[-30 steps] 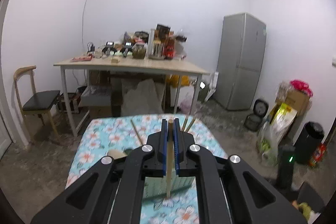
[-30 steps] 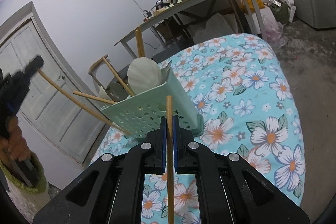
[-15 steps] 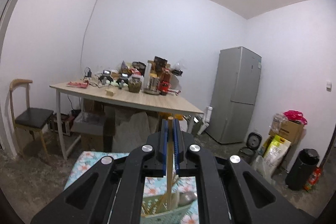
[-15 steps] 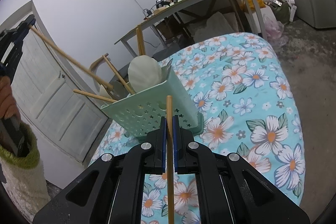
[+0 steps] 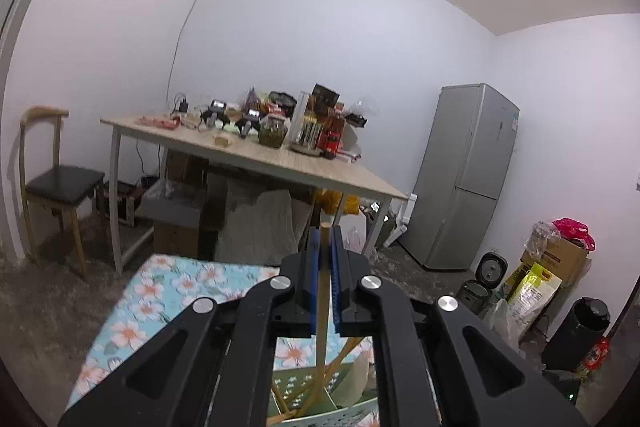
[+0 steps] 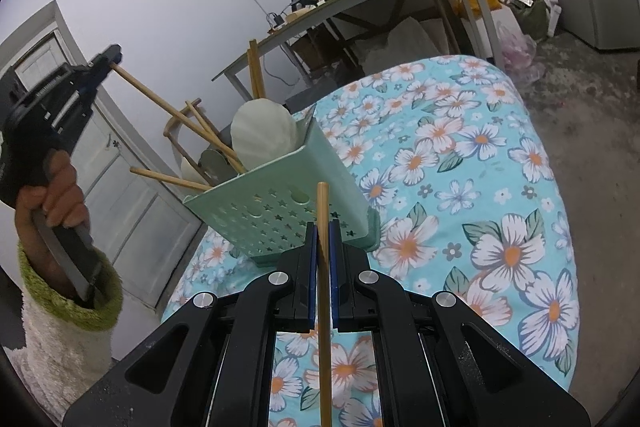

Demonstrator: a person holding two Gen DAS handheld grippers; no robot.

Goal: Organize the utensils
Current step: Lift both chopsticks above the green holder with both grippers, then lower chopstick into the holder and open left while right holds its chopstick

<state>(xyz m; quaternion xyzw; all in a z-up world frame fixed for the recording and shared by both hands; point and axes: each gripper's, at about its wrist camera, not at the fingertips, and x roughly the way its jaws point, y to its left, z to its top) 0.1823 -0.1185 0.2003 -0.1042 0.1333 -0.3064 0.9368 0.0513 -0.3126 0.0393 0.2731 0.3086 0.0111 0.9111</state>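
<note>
far left, right wrist view: left hand (image 6: pixel 56 191) in a green-cuffed sleeve around the handle of the left gripper (image 6: pixel 106 61), jaws closed on the upper end of a wooden chopstick (image 6: pixel 168 107); shaft slanted down to the right, lower end inside the mint green utensil holder (image 6: pixel 276 215). same chopstick in the left wrist view (image 5: pixel 323 307), clamped between the blue pads (image 5: pixel 313 283) of the left gripper (image 5: pixel 325 239), running down into the holder (image 5: pixel 332 415) at the bottom edge.

centre: holder upright on the floral tablecloth (image 6: pixel 460 155), wall perforated with stars and dots; inside it a pale ribbed spoon (image 6: pixel 262 131), an upright chopstick (image 6: pixel 255 69) and two more leaning out to the left (image 6: pixel 168 179).

just in front of the holder: right gripper (image 6: pixel 323 231), jaws closed on a second wooden chopstick (image 6: pixel 323 307), tip overlapping the holder's front wall in the picture, shaft not in the holder; contact cannot be told.

right and background: wooden table (image 5: pixel 280 159) crowded with jars and boxes, wooden chair (image 5: pixel 56 179) to its left, grey refrigerator (image 5: pixel 468 179) to its right.
</note>
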